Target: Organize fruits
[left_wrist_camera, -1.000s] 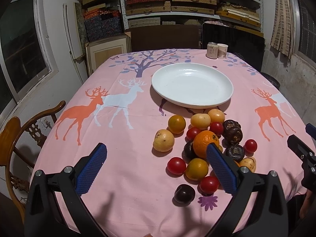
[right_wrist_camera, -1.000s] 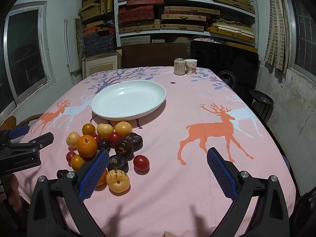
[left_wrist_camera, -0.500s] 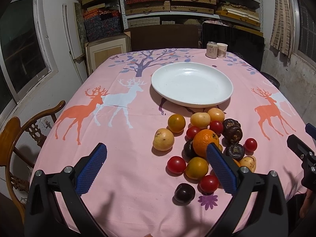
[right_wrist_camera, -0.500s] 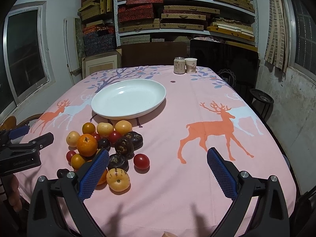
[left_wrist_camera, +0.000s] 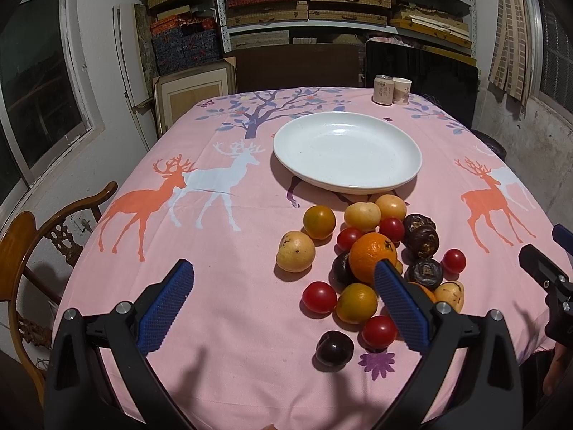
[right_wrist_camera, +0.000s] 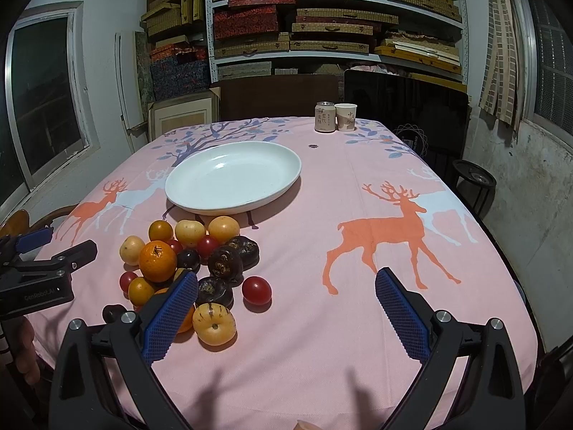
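Note:
A pile of fruit lies on the pink deer tablecloth in front of an empty white plate (left_wrist_camera: 347,154), also in the right wrist view (right_wrist_camera: 232,175). The pile has an orange (left_wrist_camera: 372,256) (right_wrist_camera: 157,261), red tomatoes (left_wrist_camera: 319,296) (right_wrist_camera: 256,289), yellow fruits (left_wrist_camera: 295,251) (right_wrist_camera: 214,324) and dark brown fruits (left_wrist_camera: 422,242) (right_wrist_camera: 225,263). My left gripper (left_wrist_camera: 283,304) is open and empty, above the near table, left of the pile. My right gripper (right_wrist_camera: 286,311) is open and empty, right of the pile.
A can (right_wrist_camera: 324,117) and a paper cup (right_wrist_camera: 346,117) stand at the table's far edge. A wooden chair (left_wrist_camera: 43,236) is at the left. Shelves of boxes (right_wrist_camera: 322,25) fill the back wall. A dark stool (right_wrist_camera: 472,182) stands at the right.

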Demonstrator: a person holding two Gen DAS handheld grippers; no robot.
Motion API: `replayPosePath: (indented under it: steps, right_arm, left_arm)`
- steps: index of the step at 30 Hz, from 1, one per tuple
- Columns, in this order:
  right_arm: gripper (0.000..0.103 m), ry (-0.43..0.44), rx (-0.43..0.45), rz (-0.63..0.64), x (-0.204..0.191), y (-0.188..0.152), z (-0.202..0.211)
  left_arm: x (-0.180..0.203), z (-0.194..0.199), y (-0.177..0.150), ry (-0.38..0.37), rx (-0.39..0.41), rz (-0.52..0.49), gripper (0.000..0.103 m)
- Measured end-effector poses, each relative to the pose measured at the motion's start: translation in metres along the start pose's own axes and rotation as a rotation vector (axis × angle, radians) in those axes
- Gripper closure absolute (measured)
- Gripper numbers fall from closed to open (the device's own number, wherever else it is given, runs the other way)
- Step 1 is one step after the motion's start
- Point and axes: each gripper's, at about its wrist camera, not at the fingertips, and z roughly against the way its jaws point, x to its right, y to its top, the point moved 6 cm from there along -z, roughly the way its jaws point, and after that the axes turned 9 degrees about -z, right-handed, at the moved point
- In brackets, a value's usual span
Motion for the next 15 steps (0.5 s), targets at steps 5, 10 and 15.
replayPosePath:
  steps: [5,10,15]
  right_arm:
    - [0.003,-0.001,-0.001,-0.001,0.0,-0.0005,-0.0002]
    - [0.003,0.0,-0.002,-0.001,0.0002,-0.0008,-0.0001]
    - [0.003,-0.002,-0.013,-0.006,0.0015,-0.0034,-0.0022]
  left_arm:
    - [0.0001,0.0,0.0001,0.003,0.002,-0.001,0.004]
    - [0.0002,-0.0001,-0.0002,0.001,-0.001,-0.001,0.004]
    - [0.0015,0.0007,-0.0019,0.0,0.0,-0.002,0.004]
